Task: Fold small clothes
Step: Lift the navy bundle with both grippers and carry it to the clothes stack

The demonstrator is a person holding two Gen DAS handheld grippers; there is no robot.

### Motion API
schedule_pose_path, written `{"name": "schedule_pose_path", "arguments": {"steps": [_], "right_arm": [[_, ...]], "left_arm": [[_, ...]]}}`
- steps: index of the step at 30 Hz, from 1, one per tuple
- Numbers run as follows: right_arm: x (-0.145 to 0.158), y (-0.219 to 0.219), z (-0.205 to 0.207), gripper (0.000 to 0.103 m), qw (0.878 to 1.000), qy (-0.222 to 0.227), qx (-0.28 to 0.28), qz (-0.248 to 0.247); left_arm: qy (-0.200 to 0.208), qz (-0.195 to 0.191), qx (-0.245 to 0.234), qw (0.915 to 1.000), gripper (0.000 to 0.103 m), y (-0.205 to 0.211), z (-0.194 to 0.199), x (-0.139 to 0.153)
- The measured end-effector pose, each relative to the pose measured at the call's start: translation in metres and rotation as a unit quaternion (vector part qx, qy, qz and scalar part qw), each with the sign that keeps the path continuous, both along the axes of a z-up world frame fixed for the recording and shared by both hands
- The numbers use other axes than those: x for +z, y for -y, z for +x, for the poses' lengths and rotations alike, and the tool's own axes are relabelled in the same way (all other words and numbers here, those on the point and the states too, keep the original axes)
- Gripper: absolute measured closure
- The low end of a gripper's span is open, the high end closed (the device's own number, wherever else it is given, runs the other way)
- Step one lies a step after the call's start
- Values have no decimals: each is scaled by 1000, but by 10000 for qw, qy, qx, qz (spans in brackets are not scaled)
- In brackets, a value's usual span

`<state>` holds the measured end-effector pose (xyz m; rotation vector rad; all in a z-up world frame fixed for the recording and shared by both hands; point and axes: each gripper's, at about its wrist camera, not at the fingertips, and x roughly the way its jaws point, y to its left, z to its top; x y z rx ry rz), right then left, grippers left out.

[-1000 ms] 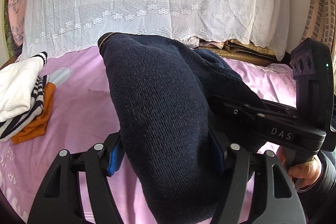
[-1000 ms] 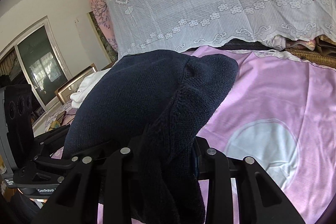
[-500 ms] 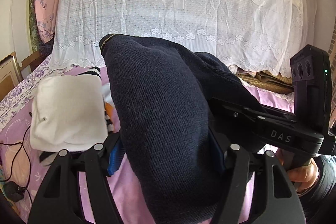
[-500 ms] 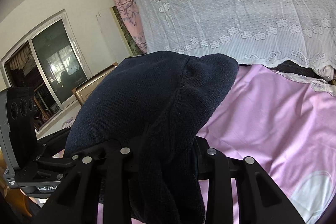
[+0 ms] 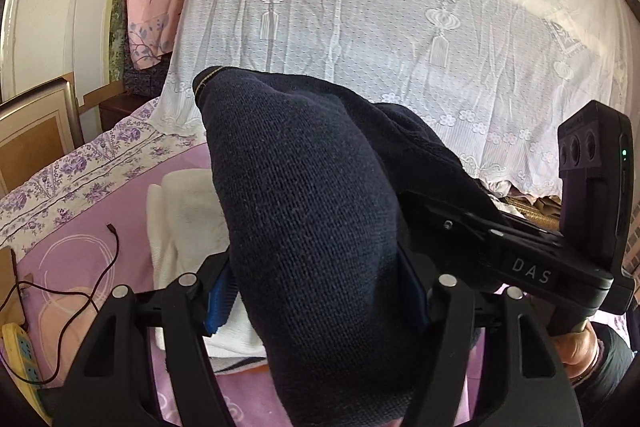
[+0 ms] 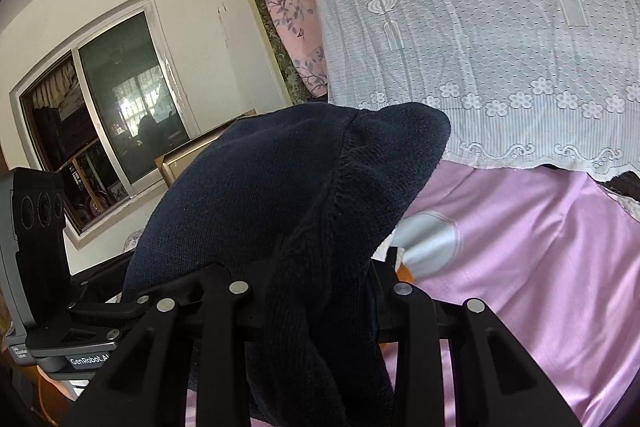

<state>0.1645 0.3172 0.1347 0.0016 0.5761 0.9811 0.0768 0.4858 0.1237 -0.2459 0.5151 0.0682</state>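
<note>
Sweater: folded bundle, pinched by left hand-held gripper and right hand-held gripper, carried above white stack for stacking.

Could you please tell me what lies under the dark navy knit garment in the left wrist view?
A folded white garment lies on the pink bedsheet beneath the navy knit garment; its right part is covered.

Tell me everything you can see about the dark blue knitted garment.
The dark blue knitted garment looks like thick wool with a fine ribbed weave and one raised seam. It is bunched into a rounded bundle, lifted above the pink bed sheet. The left claw and the right claw both grip it from below; part hangs down between the fingers.
</note>
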Motion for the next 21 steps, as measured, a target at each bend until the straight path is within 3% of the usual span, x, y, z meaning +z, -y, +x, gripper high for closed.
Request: {"name": "schedule_pose_path", "arguments": {"steps": [7,14,17,21], "right_arm": [[-13,-45,12,70,10000,-54,-64,-37],[-48,-57,36,69,9985,-273,-364,-312],[-63,-59,41,63,9977,-350,-373,-453],[-70,-63,41,52,9966,-362,-433,-597]], "left_arm": [[-76,-450,-13,9990,38,-57,17,-15],[-461,-650,-319,9963,36,-76,49,-54],[-504,-840,-475,9941,33,-84,55,-69],[-563,-820,-439,9941,32,-85,53,-74]]}}
